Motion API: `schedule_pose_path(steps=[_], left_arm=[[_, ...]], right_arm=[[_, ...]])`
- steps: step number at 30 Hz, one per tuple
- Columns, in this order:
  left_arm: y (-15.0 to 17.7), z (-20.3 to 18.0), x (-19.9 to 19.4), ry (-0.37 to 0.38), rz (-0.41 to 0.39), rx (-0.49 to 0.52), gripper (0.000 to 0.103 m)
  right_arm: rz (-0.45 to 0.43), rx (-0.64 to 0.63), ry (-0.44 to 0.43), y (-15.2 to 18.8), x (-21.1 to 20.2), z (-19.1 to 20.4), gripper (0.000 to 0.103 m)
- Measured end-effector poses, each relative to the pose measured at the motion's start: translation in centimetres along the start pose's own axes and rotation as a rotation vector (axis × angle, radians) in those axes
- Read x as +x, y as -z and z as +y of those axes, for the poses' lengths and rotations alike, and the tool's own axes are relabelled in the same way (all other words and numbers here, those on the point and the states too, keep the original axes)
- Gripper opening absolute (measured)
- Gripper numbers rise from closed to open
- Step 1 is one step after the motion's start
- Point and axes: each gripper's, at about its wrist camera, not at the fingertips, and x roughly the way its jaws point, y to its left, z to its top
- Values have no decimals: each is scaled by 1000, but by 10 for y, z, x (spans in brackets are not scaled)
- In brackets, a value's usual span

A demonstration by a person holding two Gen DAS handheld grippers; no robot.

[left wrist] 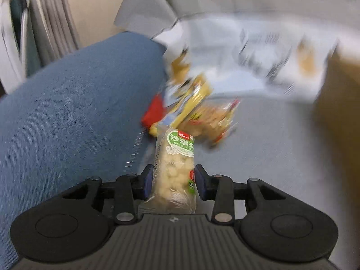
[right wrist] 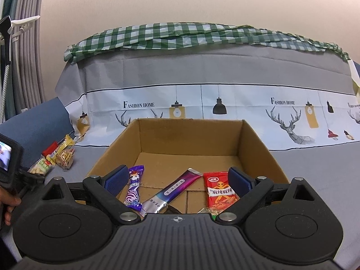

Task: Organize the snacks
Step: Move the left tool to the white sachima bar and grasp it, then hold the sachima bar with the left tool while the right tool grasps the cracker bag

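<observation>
Left tool (left wrist: 172,183) closed on a green-labelled pack (left wrist: 177,168), pads pressing both its long sides; pack's long axis running straight out along the fingers, far end touching or just short of the small snack pile (left wrist: 193,110). Seen from the right wrist, same pack (right wrist: 41,167) low at the left, beside the pile (right wrist: 60,150), on grey cloth left of the box (right wrist: 191,139). Blue cushion (left wrist: 74,103) close on the left of the held pack; open grey cloth to the right, box wall (left wrist: 337,117) beyond that.

Right tool (right wrist: 177,181) wide open, nothing between the pads, hovering at the box's near rim. Inside, near end: purple bar (right wrist: 134,185), silver-purple stick (right wrist: 173,189), red pack (right wrist: 221,190); far half of the box floor bare.

Likely step: carrying the green-labelled pack rightward over the left wall and into the box. Left hand plainly the nearer. Lift needed to clear the wall; ample landing room in the far half. Risk: pack's far end dragging the pile along.
</observation>
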Motion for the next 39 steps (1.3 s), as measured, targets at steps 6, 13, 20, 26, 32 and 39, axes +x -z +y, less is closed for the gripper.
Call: schedule_pose_path(steps=[6,13,20,26,32,39], left_arm=[[6,24,12,197,144,-228,43],[8,28,26,191,226,-275,43],[10,33,28,108,229,-313,40],[10,41,32,73,230,-351,40],[10,45,31,57,234,-396,40],[8,49,32,61,255,-426,40]], right_arm=[[2,-15,-4,0,2,4,95],[30,-5,-3,-1,7,5,95],[50,36,-104,-25,6,16,44],[98,47,-264,-85,41,68,34],[267,-91,-427,-123,118,159,72],[400,-308,-454,-107,213,251,87]])
